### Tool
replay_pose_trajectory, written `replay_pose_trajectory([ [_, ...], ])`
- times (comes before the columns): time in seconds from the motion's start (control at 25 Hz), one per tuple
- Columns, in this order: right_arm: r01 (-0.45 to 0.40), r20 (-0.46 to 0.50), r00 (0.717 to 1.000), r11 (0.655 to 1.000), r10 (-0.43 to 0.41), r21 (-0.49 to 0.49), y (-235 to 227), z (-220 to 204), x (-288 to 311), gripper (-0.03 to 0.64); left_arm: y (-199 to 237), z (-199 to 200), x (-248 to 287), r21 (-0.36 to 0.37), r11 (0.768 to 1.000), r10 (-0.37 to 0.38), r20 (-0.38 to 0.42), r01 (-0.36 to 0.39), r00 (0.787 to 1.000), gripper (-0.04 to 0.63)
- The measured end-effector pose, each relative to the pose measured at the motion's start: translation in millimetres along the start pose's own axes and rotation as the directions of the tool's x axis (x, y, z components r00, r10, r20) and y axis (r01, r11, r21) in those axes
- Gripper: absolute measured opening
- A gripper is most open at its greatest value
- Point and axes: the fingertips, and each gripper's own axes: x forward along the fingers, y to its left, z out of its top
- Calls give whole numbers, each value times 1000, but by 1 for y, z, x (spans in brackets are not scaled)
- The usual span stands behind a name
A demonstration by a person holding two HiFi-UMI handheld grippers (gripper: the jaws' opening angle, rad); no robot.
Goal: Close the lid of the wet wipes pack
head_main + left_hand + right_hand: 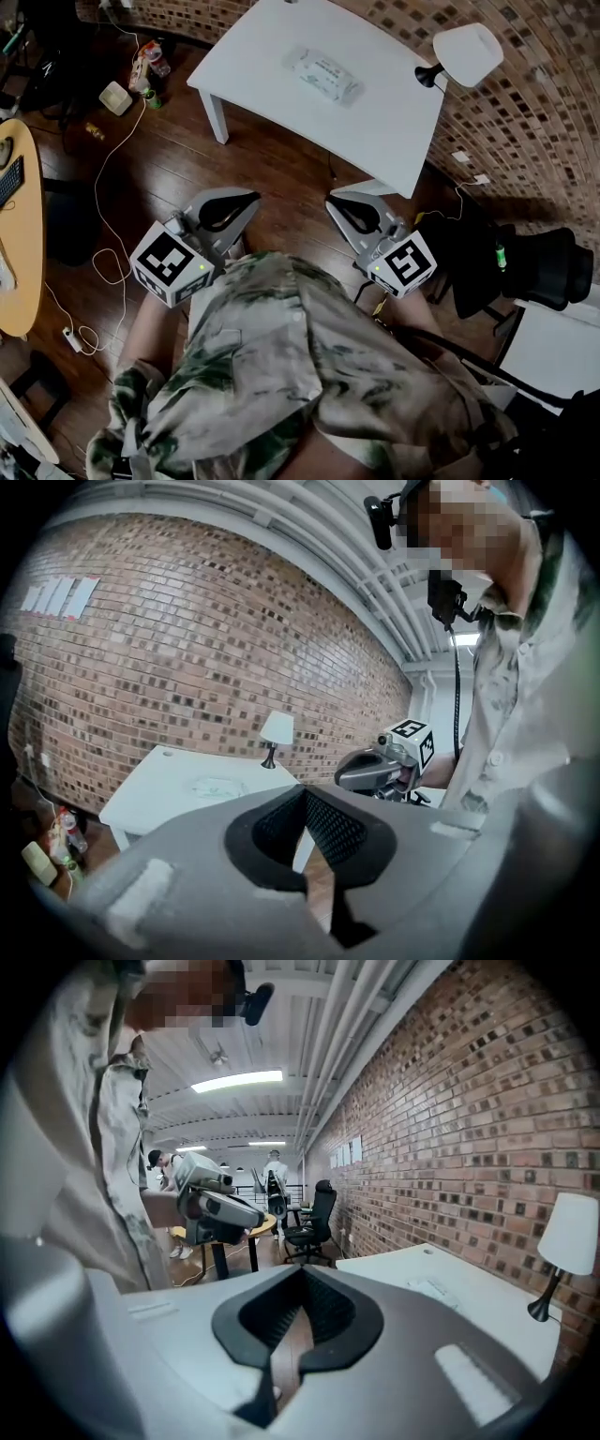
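The wet wipes pack [323, 75] lies flat on the white table [281, 56], well ahead of both grippers; whether its lid is up is too small to tell. My left gripper [246, 200] and right gripper [336, 202] hang side by side over the wooden floor, short of the table's near edge, both shut with nothing between the jaws. The left gripper view has its jaw tips [302, 789] meeting, the pack [214, 786] far off on the table and the right gripper [375, 771] beside. In the right gripper view the tips [302, 1271] also touch, with the pack [441, 1290] beyond.
A white desk lamp [464, 52] stands at the table's right corner by the brick wall [525, 103]. Bottles and a cable [141, 75] litter the floor at left, beside a yellow round table [23, 234]. A black office chair [548, 267] sits at right.
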Motion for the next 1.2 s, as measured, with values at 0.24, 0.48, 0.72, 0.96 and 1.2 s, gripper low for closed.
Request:
replay_pose_trajectory([
  [0.24,-74,70,995,997,74,6,31,-24,-88,3,-97,-14,21,-2,994,105,-11,-105,994,2],
  [0.48,-170,88,981,985,171,-17,69,-54,-151,3,-191,-52,14,-42,983,176,-67,-179,982,2],
  [0.72,-207,113,973,978,203,27,113,-57,-182,3,-256,-72,15,9,987,160,-105,-160,981,2],
  [0.96,-207,130,970,978,205,-5,160,-57,-198,3,-295,-79,-15,24,990,142,-81,-141,987,2],
  [1.2,-187,130,973,982,189,-29,236,-43,-199,3,-328,-93,-90,10,990,142,-12,-142,990,2],
])
